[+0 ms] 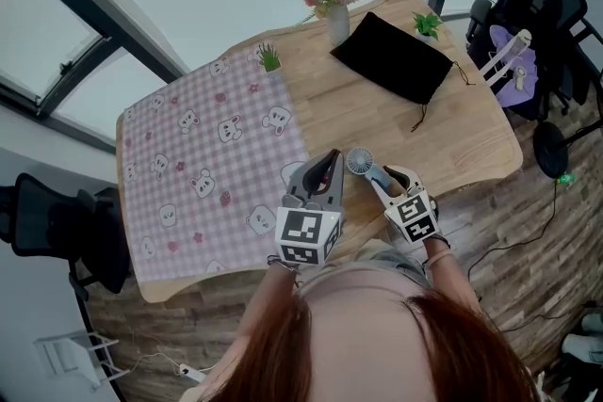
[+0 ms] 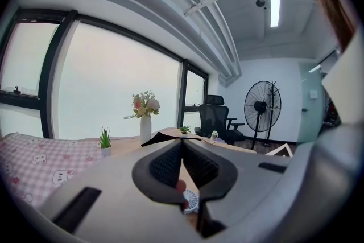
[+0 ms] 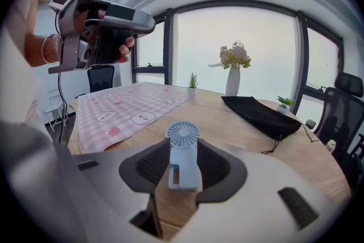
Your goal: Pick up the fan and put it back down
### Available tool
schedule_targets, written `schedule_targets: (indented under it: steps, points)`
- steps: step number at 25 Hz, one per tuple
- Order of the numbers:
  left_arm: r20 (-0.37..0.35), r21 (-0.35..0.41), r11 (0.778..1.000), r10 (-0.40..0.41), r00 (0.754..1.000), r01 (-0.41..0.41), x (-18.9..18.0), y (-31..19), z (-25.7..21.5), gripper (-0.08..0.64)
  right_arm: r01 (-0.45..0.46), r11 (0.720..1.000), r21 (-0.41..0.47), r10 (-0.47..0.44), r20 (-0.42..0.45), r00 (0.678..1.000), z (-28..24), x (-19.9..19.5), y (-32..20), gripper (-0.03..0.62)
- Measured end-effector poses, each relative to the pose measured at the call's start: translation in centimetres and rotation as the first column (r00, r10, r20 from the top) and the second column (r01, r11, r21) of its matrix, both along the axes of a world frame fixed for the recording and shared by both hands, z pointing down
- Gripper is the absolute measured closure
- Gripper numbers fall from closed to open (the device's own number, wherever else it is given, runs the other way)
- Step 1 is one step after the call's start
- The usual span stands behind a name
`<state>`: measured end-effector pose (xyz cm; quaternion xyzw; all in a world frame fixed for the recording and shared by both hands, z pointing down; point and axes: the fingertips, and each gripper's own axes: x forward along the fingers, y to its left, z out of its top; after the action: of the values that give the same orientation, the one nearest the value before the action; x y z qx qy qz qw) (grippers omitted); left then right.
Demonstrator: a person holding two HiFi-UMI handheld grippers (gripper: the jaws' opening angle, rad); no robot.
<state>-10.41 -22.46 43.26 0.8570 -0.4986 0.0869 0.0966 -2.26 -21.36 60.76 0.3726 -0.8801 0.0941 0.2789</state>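
Gripping the small blue fan by its handle, the right gripper has both pads pressed against it, with the fan head upright above the jaws. The fan is over the near edge of the bench, just beside the checked cloth; whether it touches the bench cannot be told. The left gripper is alongside, jaws together, nothing between them.

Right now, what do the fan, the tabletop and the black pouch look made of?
Fan: pale blue plastic, matte; moulded grille.
Tabletop: light wood or wood-look laminate, satin; visible grain.
Black pouch: soft fabric, matte; it lies limp, with a drawstring.
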Motion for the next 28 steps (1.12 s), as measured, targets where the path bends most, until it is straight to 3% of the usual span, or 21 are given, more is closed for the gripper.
schedule_targets:
  steps: [15, 28]
  points:
    - [-0.025, 0.028, 1.0, -0.011, 1.0, 0.012, 0.1, 0.7, -1.0, 0.546, -0.062, 0.997, 0.053, 0.058, 0.073, 0.996, -3.8, 0.7, -0.2, 0.522]
    - [-0.055, 0.057, 0.998, -0.008, 0.998, 0.011, 1.0, 3.0, -2.1, 0.547, -0.083, 0.989, 0.121, 0.07, 0.11, 0.991, -7.2, 1.2, 0.9, 0.551]
